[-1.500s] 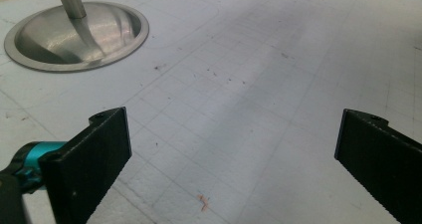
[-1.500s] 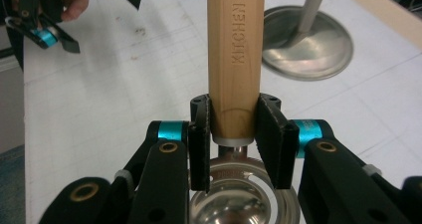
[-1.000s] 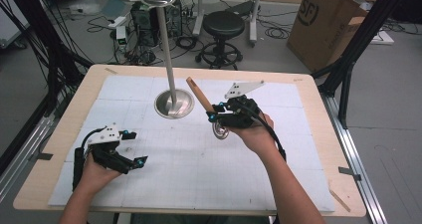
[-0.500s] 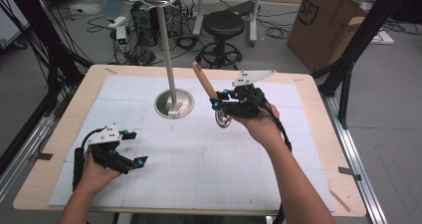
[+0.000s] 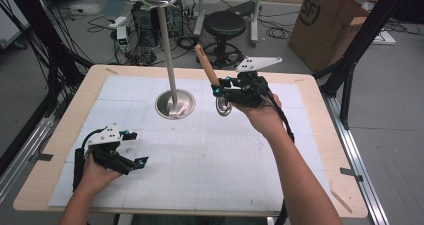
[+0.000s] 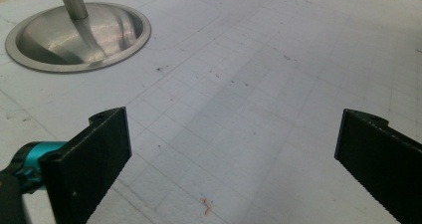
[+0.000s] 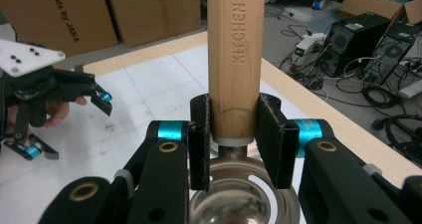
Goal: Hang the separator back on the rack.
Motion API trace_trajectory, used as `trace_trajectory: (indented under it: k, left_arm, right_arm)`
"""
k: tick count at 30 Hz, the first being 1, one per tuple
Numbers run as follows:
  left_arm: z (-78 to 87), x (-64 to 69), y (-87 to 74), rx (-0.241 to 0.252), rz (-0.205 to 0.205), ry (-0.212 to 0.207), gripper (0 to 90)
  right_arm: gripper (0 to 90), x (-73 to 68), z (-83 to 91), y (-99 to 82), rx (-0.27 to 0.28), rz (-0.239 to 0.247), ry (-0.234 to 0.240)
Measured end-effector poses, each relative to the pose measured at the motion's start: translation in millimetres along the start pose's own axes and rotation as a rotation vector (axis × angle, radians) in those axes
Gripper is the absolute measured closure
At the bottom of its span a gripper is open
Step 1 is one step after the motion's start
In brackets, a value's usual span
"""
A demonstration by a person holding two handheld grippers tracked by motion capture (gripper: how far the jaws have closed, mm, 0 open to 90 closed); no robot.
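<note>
From the high view I see my right gripper (image 5: 218, 90) raised above the far half of the table (image 5: 310, 135), beside the metal stand (image 5: 170, 70), whose round base (image 5: 174, 104) sits on the white gridded mat (image 5: 210, 155). It carries a utensil (image 5: 212, 80) with a wooden handle (image 5: 206, 65) that angles up and away from me, and a shiny metal head hanging just below the jaws.

The right gripper view gives me what the overhead cannot: both black jaws are pressed against the lower end of the wooden handle (image 7: 234, 59), just above the metal collar, with the perforated metal bowl (image 7: 239, 199) underneath. I can read "KITCHEN" stamped along the wood. That same view catches my left gripper (image 7: 74, 119) farther off over the mat, with cardboard boxes (image 7: 114, 15) behind it.

My left gripper (image 5: 139, 150) sits low over the near left part of the mat in the high view. Its own camera shows the two jaws spread wide with nothing between them, bare grid below, and the stand's base (image 6: 78, 37) ahead at the upper left. Whether it rests on the mat I cannot tell.
</note>
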State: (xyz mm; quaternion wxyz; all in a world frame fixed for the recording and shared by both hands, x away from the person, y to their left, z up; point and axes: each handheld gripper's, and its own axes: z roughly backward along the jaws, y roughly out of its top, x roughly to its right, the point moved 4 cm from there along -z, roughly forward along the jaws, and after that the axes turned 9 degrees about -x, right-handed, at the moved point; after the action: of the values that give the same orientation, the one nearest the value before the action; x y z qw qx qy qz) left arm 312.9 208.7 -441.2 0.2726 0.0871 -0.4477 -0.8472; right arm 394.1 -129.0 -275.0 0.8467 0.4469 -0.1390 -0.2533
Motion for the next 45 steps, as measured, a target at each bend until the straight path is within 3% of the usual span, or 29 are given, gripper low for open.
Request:
trace_trajectory:
  k: [15, 39, 45]
  left_arm:
    - [0.2, 0.0, 0.1, 0.000, -0.004, -0.001, 1.9]
    - [0.4, 0.7, 1.2, 0.003, -0.005, -0.004, 1.9]
    - [-1.2, 1.1, 1.0, -0.002, -0.004, -0.005, 1.9]
  right_arm:
    - [68.7, 4.9, 1.9, 26.3, 0.033, 0.008, -0.017]
    - [68.6, 9.4, -4.0, 74.5, 0.044, 0.021, -0.042]
    - [68.5, 11.9, -6.5, 84.6, 0.052, 0.005, -0.048]
